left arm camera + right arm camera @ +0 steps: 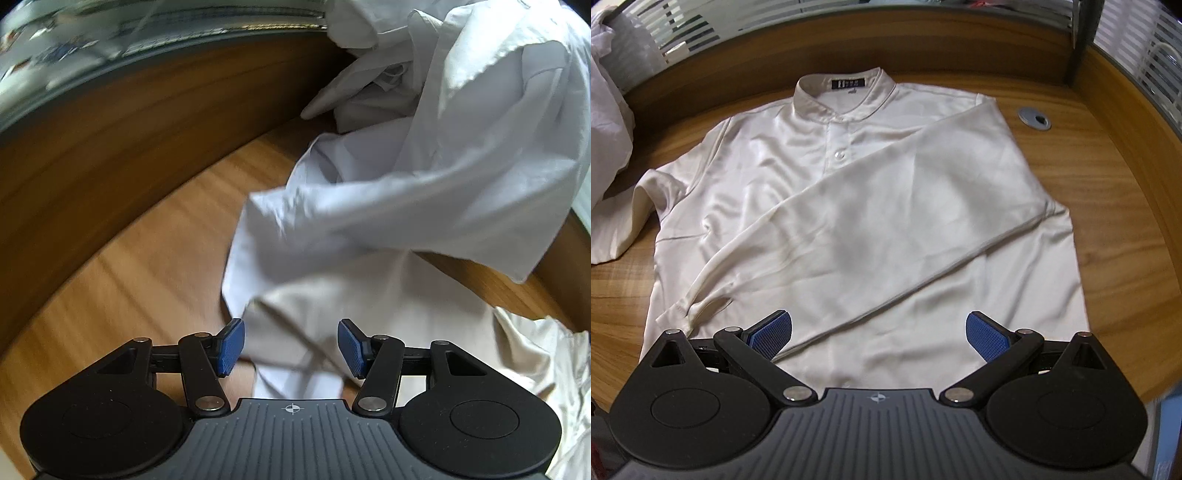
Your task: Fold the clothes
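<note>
Both grippers are spread wide and holding nothing. Right gripper (878, 334) is hanging over the near hem of the shirt (768, 184). This shirt is lying flat on the desk (1108, 206), collar (842, 99) far, so it is easy to fold. One long sleeve (886, 206) is already lying across the front, slanting down to the near left. It is looking cream, smooth and shiny, like satin. Left gripper (291, 345) is hovering over the shirt's other sleeve, maybe getting ready to grab it. A crumpled white cloth (443, 166) is piling up just past it, thin and wrinkly. Wood grain is running along the desk.
</note>
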Action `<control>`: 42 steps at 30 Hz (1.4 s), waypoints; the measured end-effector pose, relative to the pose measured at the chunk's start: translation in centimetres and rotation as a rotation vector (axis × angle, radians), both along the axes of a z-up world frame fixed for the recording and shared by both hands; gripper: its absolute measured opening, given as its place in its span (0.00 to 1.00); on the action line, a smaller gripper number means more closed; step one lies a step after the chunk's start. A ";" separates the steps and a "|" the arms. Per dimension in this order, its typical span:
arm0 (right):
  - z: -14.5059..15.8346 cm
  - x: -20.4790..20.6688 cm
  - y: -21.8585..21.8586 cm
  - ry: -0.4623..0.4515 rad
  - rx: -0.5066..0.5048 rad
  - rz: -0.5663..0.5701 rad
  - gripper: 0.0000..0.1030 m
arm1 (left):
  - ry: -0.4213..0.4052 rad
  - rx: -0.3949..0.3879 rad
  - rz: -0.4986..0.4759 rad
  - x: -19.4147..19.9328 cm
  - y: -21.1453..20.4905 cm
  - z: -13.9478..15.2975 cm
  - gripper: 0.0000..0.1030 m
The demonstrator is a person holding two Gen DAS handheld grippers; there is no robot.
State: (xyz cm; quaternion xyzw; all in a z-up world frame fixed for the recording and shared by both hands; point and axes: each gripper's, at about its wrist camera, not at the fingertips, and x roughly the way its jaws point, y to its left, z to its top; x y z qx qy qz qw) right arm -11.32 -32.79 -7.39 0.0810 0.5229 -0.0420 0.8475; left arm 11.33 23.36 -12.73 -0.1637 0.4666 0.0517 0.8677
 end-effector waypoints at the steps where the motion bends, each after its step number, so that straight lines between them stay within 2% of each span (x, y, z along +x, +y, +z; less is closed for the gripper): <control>1: -0.1 -0.3 0.5 0.002 -0.001 -0.007 0.99 | -0.002 0.010 -0.011 0.5 0.2 -0.1 0.57; 5: -0.5 -1.2 1.8 0.009 -0.002 -0.040 0.99 | -0.002 0.051 -0.055 1.9 0.4 -0.7 0.57; 10: -0.1 -2.1 2.8 0.000 -0.011 -0.062 0.99 | 0.005 0.058 -0.101 2.4 0.1 -1.5 0.56; 12: 0.1 -2.5 2.8 -0.003 -0.020 -0.069 0.99 | -0.001 0.054 -0.122 2.3 -0.4 -1.5 0.42; 13: 0.2 -2.7 2.8 -0.004 -0.024 -0.073 0.99 | -0.003 0.032 -0.134 2.2 -0.5 -1.3 0.27; 14: 0.3 -2.9 2.7 -0.005 -0.028 -0.077 0.99 | -0.004 0.010 -0.147 2.1 -0.6 -1.2 0.19; 15: 0.4 -3.1 2.5 -0.006 -0.029 -0.085 0.99 | -0.008 -0.015 -0.161 2.0 -0.7 -1.0 0.18; 17: 0.5 -3.6 2.2 -0.008 -0.031 -0.103 0.99 | -0.030 -0.079 -0.200 1.6 -1.2 -0.3 0.08; 20: 0.5 -4.2 1.5 -0.011 -0.030 -0.127 0.99 | -0.069 -0.144 -0.255 0.7 -2.5 1.4 0.07; 26: 0.2 -5.1 0.6 -0.014 -0.021 -0.157 0.99 | -0.185 -0.222 -0.391 -0.8 -7.3 5.4 0.06; 32: 0.3 -6.0 0.1 -0.026 -0.017 -0.174 0.99 | -0.242 -0.262 -0.535 -1.2 -13.6 8.0 0.06; 36: 0.4 -7.0 -0.3 -0.038 -0.010 -0.202 0.99 | -0.279 -0.272 -0.683 -1.9 -18.4 9.4 0.06; 42: 0.5 -8.4 -0.6 -0.052 0.006 -0.254 0.99 | -0.269 -0.293 -0.953 -5.2 -25.7 9.7 0.06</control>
